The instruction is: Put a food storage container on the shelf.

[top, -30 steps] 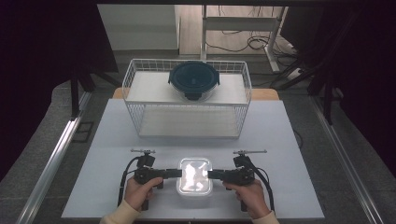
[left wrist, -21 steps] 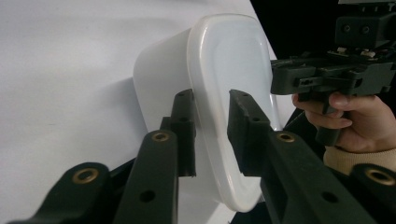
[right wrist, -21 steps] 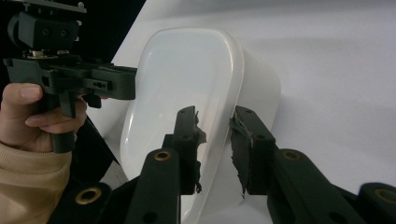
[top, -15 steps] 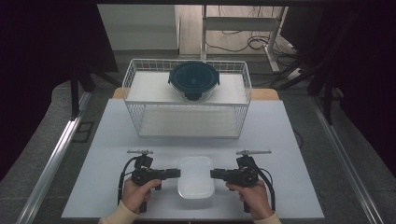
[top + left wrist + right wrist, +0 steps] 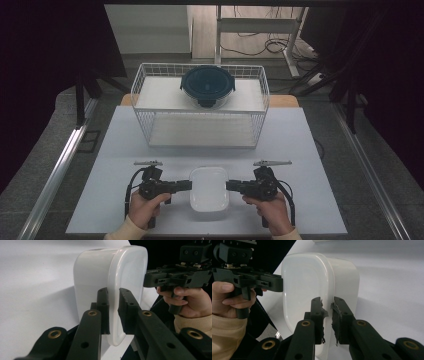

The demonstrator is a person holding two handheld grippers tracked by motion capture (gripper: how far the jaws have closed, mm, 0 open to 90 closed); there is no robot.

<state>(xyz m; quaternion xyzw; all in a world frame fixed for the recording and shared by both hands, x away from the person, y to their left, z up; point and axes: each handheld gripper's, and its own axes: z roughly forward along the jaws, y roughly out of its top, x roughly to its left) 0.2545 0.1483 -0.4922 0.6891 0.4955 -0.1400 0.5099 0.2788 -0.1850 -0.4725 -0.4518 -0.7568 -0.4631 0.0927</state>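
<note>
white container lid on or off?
On. The white container has its lid seated over the rim; left gripper and right gripper pinch the lid's edge from opposite sides.

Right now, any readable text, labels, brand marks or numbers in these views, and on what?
None readable in any view.
White lidded container: plain lid and walls, no print or embossing visible.
Dark round lid of the bowl on the wire rack: no mark legible; too small to rule out fine moulding.
Left tongs and right tongs: black, with brass rivets and screw holes, no lettering.
Table: bare white surface, no signs.
</note>
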